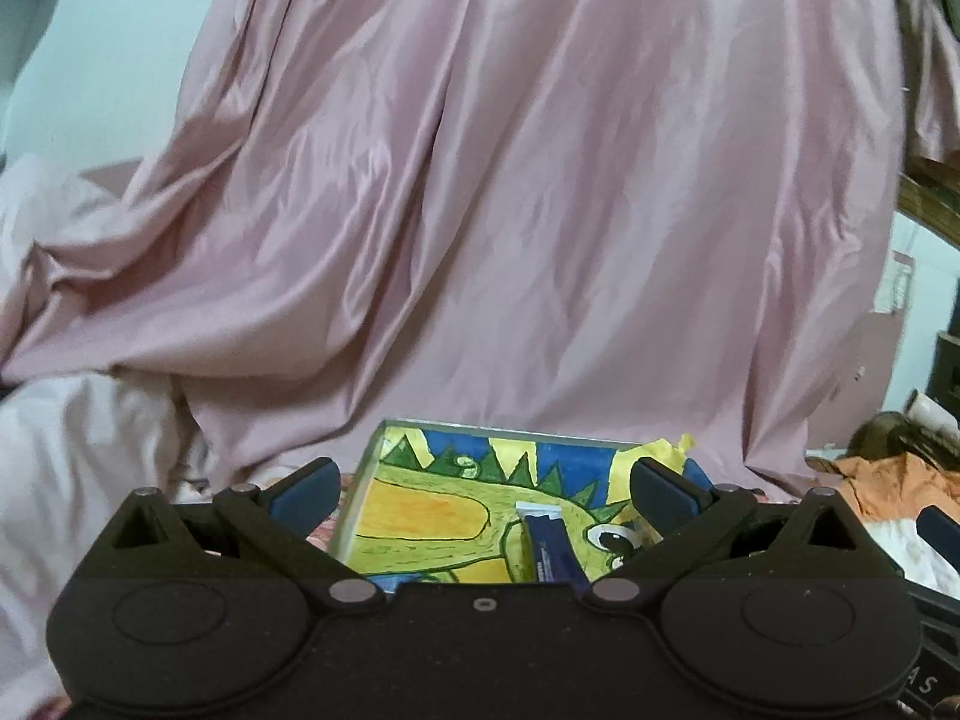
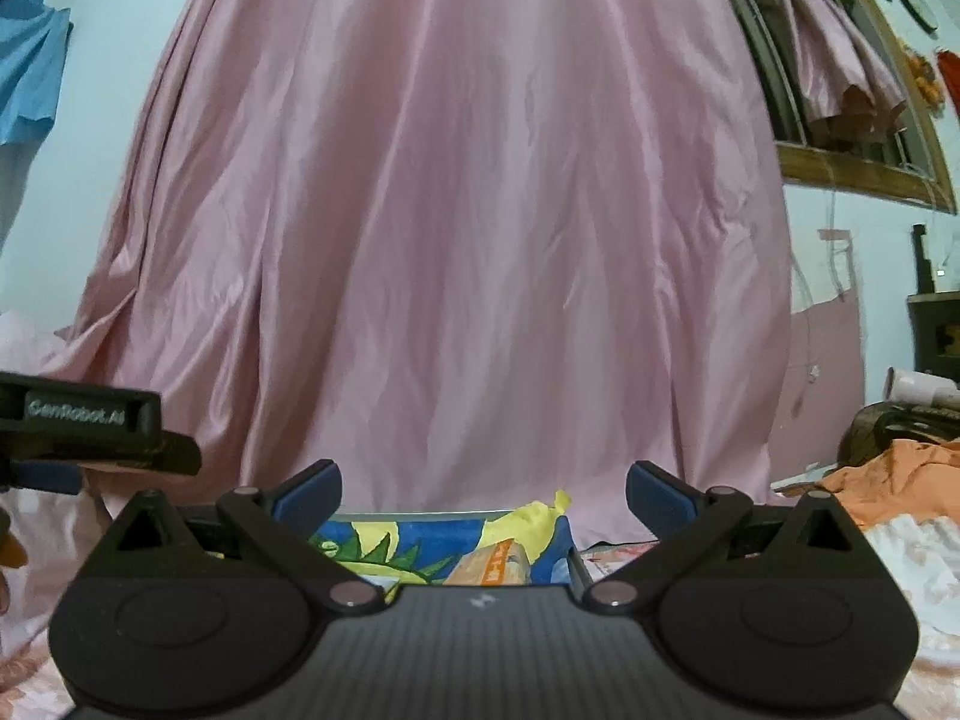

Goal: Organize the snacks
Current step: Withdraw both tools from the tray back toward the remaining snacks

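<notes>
A shallow tray [image 1: 360,474] with a painted green dinosaur lining lies on the bed. A dark blue snack packet [image 1: 549,546] with a white end lies in it. My left gripper [image 1: 480,489] is open and empty, just above the tray's near side. In the right wrist view the tray [image 2: 432,517] shows below my open, empty right gripper [image 2: 483,495], with an orange snack packet [image 2: 492,561] lying in it. The left gripper's body [image 2: 90,426] shows at the left edge of that view.
A pink satin sheet [image 1: 510,210] hangs behind the tray. Orange cloth [image 2: 900,480] and clutter lie at the right. White and pink floral bedding [image 1: 78,468] surrounds the tray. A wooden-framed window [image 2: 840,90] is at the upper right.
</notes>
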A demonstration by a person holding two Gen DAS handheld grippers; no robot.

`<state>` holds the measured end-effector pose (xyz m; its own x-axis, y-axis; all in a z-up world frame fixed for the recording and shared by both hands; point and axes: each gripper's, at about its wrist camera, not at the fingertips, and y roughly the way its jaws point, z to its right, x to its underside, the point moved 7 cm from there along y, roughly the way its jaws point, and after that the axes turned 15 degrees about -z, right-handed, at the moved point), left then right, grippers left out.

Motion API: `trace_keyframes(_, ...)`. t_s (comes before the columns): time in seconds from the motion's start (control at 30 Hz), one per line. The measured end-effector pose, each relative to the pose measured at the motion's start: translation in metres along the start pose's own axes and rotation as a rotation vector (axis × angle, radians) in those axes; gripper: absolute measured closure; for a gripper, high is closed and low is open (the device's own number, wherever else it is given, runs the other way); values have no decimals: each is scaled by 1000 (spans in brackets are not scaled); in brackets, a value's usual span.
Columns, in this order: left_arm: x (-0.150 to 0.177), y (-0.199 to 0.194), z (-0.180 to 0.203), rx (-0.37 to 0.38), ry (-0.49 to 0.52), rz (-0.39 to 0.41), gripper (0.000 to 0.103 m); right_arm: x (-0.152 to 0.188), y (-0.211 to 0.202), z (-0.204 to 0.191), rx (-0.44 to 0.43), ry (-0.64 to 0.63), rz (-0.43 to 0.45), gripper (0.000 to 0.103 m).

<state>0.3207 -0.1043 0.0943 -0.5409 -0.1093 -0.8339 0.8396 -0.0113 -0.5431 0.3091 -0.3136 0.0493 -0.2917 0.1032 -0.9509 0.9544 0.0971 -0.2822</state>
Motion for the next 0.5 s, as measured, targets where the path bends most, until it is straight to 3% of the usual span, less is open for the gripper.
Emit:
trace_keyframes(0.3,30,-51,-17,-9,79,25,1,23,-45,-17,-14,29,-59,0)
trace_keyframes(0.5,64,-67,-42,-3,89,-22,1,50,-69,-39,-49,-39,-124,0)
